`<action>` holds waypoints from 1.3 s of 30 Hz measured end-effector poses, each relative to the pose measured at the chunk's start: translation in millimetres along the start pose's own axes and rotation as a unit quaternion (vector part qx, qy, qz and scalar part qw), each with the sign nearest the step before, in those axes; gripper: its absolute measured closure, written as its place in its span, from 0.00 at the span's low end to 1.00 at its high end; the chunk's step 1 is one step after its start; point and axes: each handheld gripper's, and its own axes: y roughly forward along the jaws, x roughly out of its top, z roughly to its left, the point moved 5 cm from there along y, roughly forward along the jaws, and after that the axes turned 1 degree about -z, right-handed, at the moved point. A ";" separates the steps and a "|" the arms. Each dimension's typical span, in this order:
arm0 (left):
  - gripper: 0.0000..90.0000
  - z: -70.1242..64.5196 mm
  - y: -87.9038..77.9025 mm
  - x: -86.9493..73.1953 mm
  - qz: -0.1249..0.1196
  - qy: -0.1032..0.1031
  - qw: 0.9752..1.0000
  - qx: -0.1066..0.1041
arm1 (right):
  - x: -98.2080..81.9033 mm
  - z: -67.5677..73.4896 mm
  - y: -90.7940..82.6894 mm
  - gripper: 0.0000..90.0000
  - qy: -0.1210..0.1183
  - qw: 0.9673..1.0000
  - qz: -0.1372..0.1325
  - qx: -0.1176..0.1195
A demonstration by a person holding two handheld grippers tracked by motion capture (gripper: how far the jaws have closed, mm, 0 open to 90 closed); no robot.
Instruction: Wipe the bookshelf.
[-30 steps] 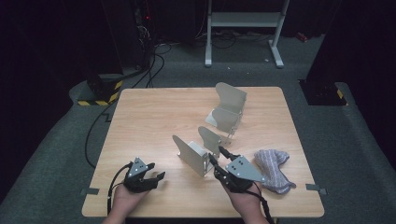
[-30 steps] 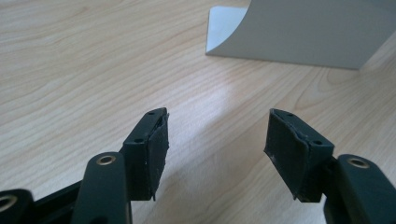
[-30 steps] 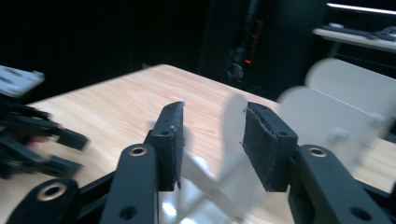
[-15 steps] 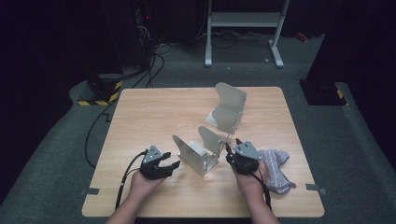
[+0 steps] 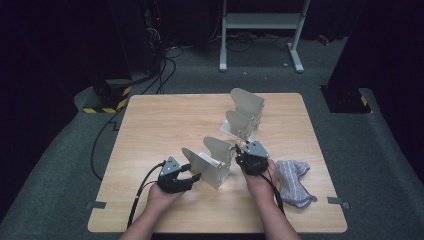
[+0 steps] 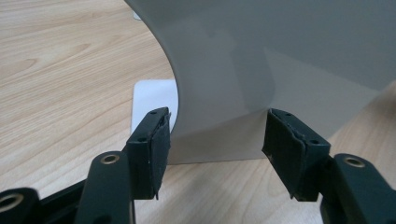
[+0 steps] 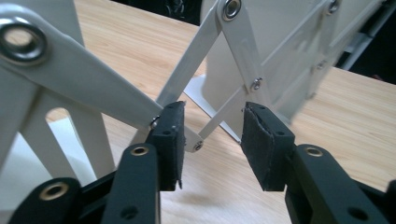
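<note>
At the lower centre of the table (image 5: 150, 125), the white folding rack (image 5: 212, 162) stands between both tongs: left tongs (image 5: 192, 176) gape wide beside its panel, right tongs (image 5: 239, 154) half-open, closing around its crossed struts.

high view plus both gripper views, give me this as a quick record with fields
surface: wooden table
near rack: white folding rack with upright plates, between the two grippers
far rack: second white rack behind it
cloth: grey cloth by the right forearm
left gripper: jaws open, either side of a rack plate's lower edge, no grip
right gripper: jaws open around the rack's crossed struts; left jaw close to a strut, no clamp
</note>
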 end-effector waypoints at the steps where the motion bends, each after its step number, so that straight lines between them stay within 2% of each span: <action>1: 0.46 -0.1 -2.1 -1.0 -0.001 0.002 1.000 0.001 | 1.6 2.1 2.6 0.68 -0.001 1.000 -0.002 0.004; 6: 0.47 1.7 -12.3 -6.6 -0.004 0.002 1.000 0.010 | 7.6 9.3 14.5 0.71 -0.003 1.000 -0.004 0.021; 7: 0.47 2.5 -14.7 -7.7 -0.006 -0.003 1.000 0.015 | 9.4 11.5 17.4 0.72 -0.005 1.000 -0.005 0.023; 16: 0.48 13.0 -38.7 -18.5 -0.022 -0.020 0.999 0.041 | 28.1 43.6 43.7 0.75 -0.030 0.998 -0.004 0.053; 17: 0.50 13.3 -41.6 -20.1 -0.023 -0.023 0.999 0.033 | 29.5 47.0 45.8 0.75 -0.032 0.998 -0.005 0.057; 20: 0.50 14.2 -46.4 -24.5 -0.017 -0.010 0.999 0.046 | 34.0 62.5 53.2 0.73 -0.040 0.996 -0.002 0.082; 22: 0.49 15.9 -49.6 -26.9 -0.020 -0.016 0.999 0.044 | 37.1 72.7 56.0 0.72 -0.052 0.995 -0.006 0.084; 25: 0.51 16.2 -52.5 -28.6 -0.024 -0.021 0.999 0.042 | 36.8 73.1 57.2 0.67 -0.043 0.995 -0.005 0.084; 28: 0.52 14.7 -54.1 -30.1 -0.025 -0.016 0.999 0.042 | 32.7 67.4 53.8 0.64 -0.045 0.996 0.003 0.081; 31: 0.53 13.7 -57.6 -31.9 -0.024 -0.014 0.999 0.043 | 26.5 58.7 42.6 0.63 -0.035 0.996 0.002 0.079; 36: 0.62 11.3 -60.6 -34.7 -0.023 -0.012 0.998 0.051 | 8.8 49.2 14.3 0.62 -0.029 0.997 0.003 0.077; 39: 0.65 8.0 -59.8 -34.0 -0.021 -0.005 0.999 0.044 | -2.7 45.9 -7.0 0.61 -0.026 0.997 -0.003 0.078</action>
